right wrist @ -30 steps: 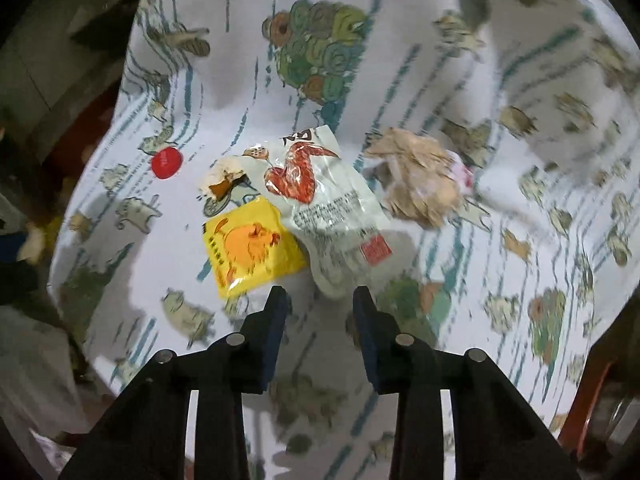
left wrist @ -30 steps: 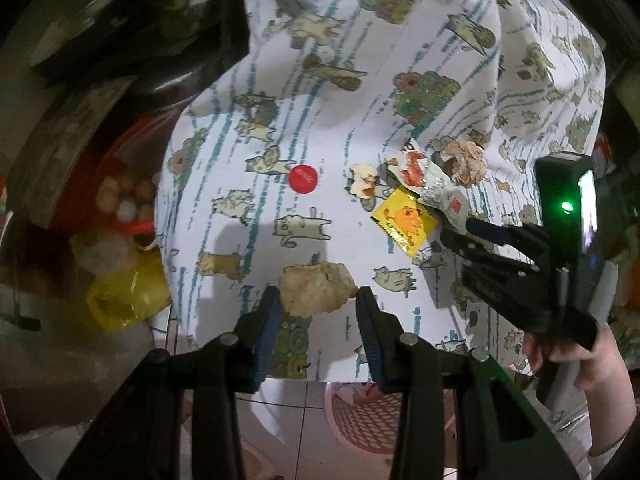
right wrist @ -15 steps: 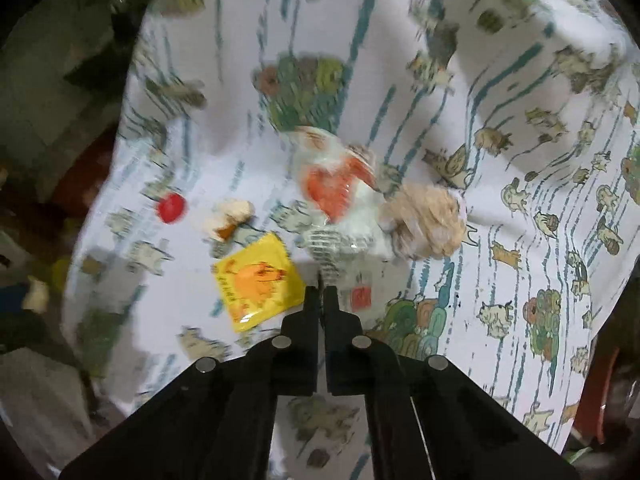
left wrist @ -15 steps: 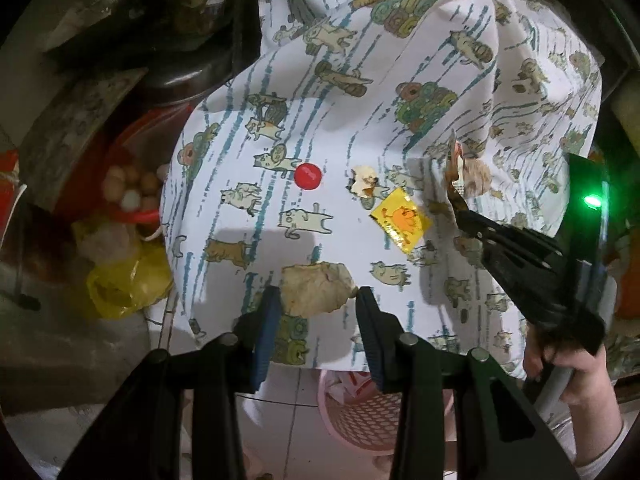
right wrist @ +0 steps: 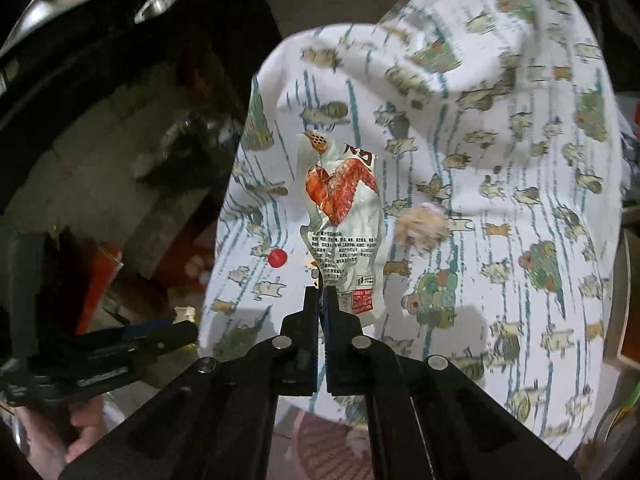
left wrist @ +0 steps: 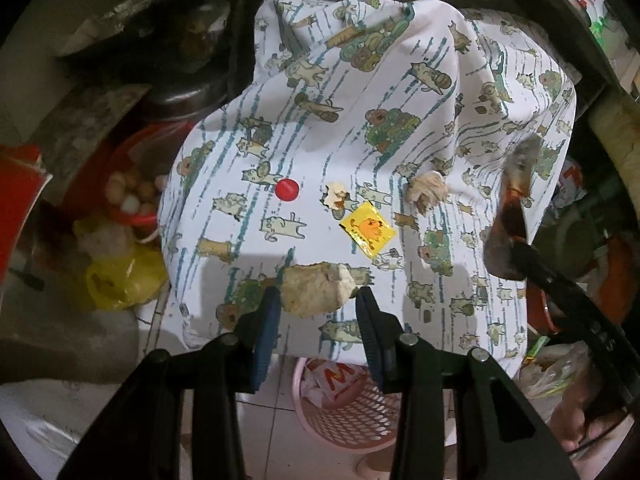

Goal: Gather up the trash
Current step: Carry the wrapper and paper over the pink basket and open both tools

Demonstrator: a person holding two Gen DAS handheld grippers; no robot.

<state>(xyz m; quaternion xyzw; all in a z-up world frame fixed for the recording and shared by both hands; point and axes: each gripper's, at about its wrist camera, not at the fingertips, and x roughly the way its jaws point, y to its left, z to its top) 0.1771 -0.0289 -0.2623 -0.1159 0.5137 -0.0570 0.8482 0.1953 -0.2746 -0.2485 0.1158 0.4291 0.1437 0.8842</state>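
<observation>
My right gripper (right wrist: 320, 294) is shut on a white snack wrapper (right wrist: 342, 220) with a red chicken-wing print, held up above the cat-print tablecloth (right wrist: 500, 160). The wrapper also shows edge-on in the left wrist view (left wrist: 510, 208). My left gripper (left wrist: 316, 308) is open, its pads either side of a crumpled beige paper wad (left wrist: 316, 288) near the cloth's front edge. On the cloth lie a red bottle cap (left wrist: 287, 189), a small torn scrap (left wrist: 335, 195), a yellow sachet (left wrist: 368, 229) and a brownish tissue ball (left wrist: 427, 191).
A pink mesh basket (left wrist: 348, 412) with some trash in it stands on the tiled floor below the table's front edge. A red bowl of eggs (left wrist: 128, 192) and a yellow bag (left wrist: 120, 280) sit left of the table. Dark clutter surrounds the cloth.
My right gripper closed on the snack wrapper and lifted it off the cloth, pulling back. My left gripper stayed open around the beige wad and drew back slightly.
</observation>
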